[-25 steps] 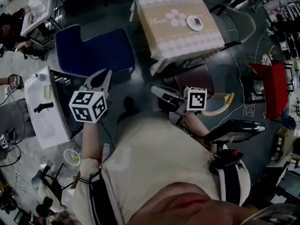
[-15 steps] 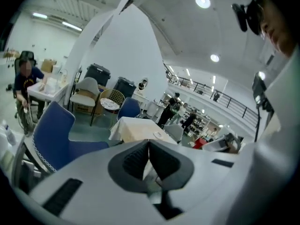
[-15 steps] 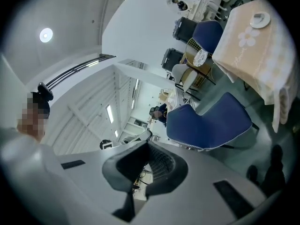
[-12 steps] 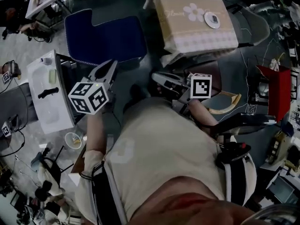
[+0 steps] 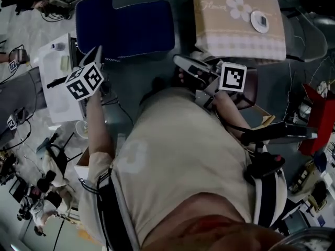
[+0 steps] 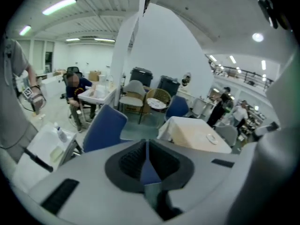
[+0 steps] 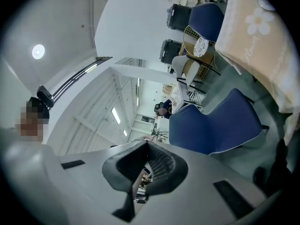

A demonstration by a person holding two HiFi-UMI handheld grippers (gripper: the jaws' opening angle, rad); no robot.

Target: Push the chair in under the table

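You're on approach, left tool and right tool clenched empty; next push the blue chair toward the counter.

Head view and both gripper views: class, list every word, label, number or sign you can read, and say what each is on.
"Flower", in faint script, so likely rather than certain: on the tablecloth, beside a printed daisy.
Markers on the left cube and right cube: black-and-white squares, no words.
Print on the shirt: too blurred to read.
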